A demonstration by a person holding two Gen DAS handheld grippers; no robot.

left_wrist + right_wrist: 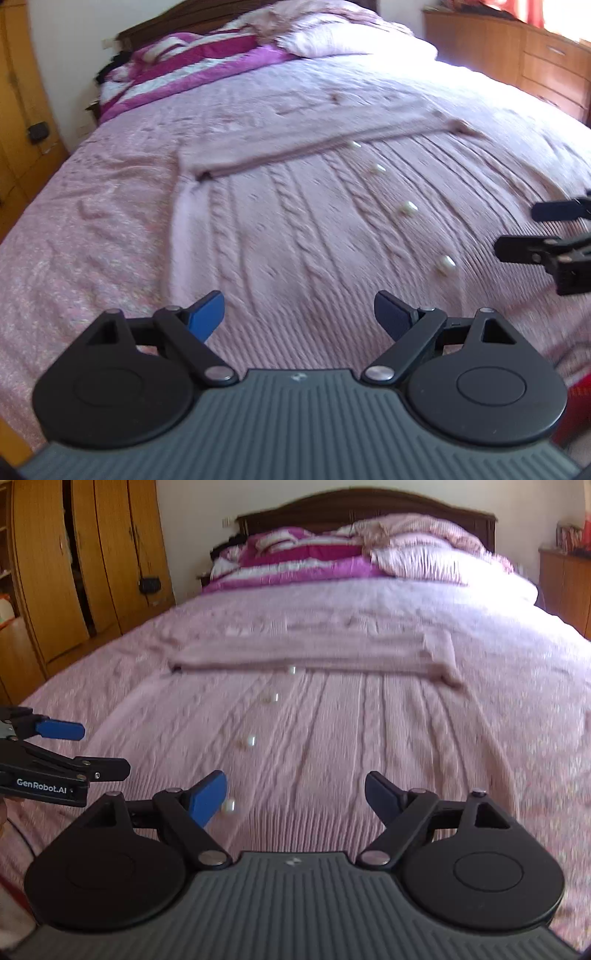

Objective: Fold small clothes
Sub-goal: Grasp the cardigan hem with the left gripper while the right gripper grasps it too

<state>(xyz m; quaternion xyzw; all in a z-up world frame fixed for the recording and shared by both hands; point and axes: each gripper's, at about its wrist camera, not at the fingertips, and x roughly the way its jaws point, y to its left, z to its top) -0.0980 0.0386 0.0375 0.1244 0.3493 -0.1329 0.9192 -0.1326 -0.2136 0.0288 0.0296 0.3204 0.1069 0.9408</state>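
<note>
A pale pink cable-knit cardigan (295,229) (332,738) lies flat on the bed, with a row of pearl buttons (408,208) (251,740) down its front. Its sleeves (314,129) (303,653) are folded across the far end. My left gripper (299,310) (96,747) hovers open over the near hem on the left side, with nothing between its fingers. My right gripper (295,790) (532,230) hovers open over the near hem further right, also with nothing in it. The two grippers sit side by side. Motion blurs both views.
The pink bedspread (92,221) (517,720) covers the bed. A magenta and white quilt (288,565) and pillows (424,565) lie by the dark headboard (369,506). A wooden wardrobe (74,572) stands to the left and a wooden dresser (535,62) to the right.
</note>
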